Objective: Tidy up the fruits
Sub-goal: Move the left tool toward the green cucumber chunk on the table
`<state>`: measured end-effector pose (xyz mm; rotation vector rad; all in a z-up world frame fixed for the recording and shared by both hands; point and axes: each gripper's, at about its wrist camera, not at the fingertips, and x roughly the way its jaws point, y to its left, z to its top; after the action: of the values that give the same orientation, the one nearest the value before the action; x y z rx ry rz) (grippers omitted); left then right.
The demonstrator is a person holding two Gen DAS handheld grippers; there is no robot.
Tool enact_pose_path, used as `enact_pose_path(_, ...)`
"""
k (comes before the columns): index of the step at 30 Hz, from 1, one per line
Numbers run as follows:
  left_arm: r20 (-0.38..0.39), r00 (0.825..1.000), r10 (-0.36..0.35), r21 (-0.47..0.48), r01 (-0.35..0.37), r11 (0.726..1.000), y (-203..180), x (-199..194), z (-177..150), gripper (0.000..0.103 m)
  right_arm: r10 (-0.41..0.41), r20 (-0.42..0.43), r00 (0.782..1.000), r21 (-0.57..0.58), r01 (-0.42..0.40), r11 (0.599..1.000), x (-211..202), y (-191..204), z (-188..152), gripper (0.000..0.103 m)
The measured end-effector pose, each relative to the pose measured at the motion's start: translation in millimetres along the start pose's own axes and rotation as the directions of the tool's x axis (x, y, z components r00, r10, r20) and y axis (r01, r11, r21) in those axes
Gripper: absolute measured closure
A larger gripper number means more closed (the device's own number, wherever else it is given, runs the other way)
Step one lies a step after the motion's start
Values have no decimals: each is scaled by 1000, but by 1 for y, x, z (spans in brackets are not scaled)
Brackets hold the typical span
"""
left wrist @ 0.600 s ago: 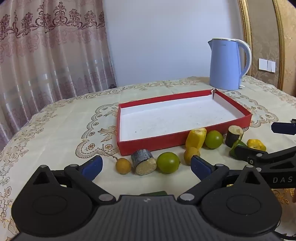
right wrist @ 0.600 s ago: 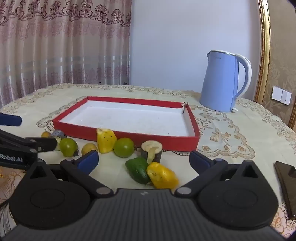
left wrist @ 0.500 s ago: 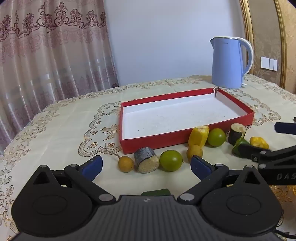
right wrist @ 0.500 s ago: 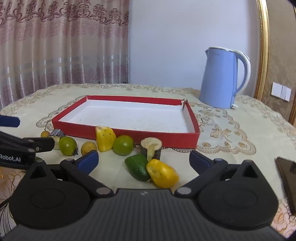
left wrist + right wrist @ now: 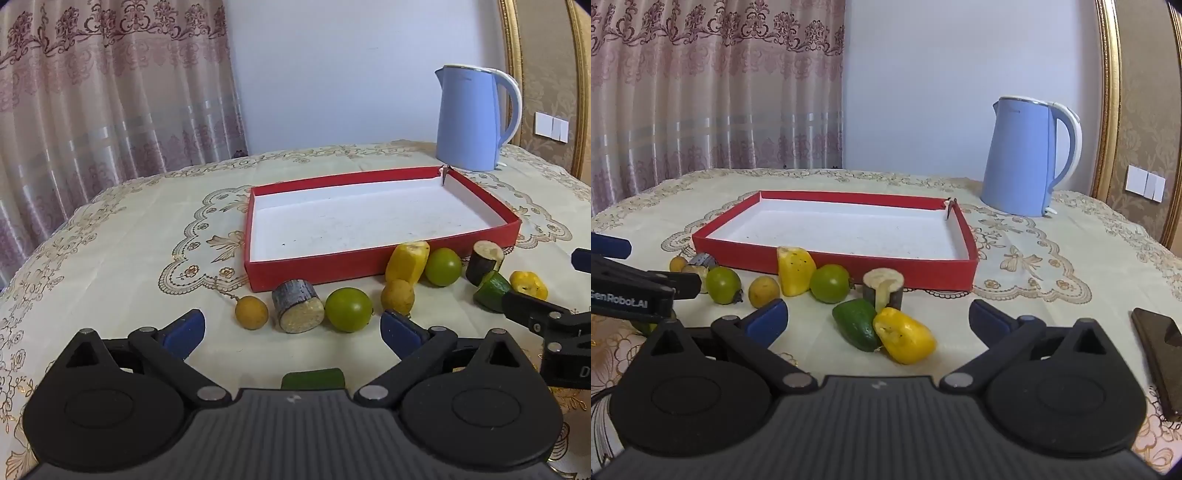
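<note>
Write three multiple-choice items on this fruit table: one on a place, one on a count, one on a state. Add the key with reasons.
1. Where is the kettle?
A. inside the tray
B. on the table beyond the tray
C. beside the phone

2. How many round green fruits lie before the tray?
A. two
B. four
C. none

3. What does the tray hold?
A. all the fruit
B. one banana piece
C. no fruit

Key:
1 B, it stands past the tray's far corner.
2 A, one green fruit sits near the left gripper, another further right.
3 C, its white floor is bare and every fruit lies outside.
</note>
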<state>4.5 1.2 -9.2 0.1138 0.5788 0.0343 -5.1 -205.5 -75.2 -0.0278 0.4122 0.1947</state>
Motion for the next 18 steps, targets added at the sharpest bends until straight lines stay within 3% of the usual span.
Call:
enact_pose_path(12,-18,999,-30,-49,29,998,15,-4,-8,1,-29,-6,1000,3,29,1000,-2,0,-4,0)
enact_pose_path(18,-21,999,-34,-94,32,995,23,-6,-9,1,-87,-67,994,40,90,995,6,-3,-1,0)
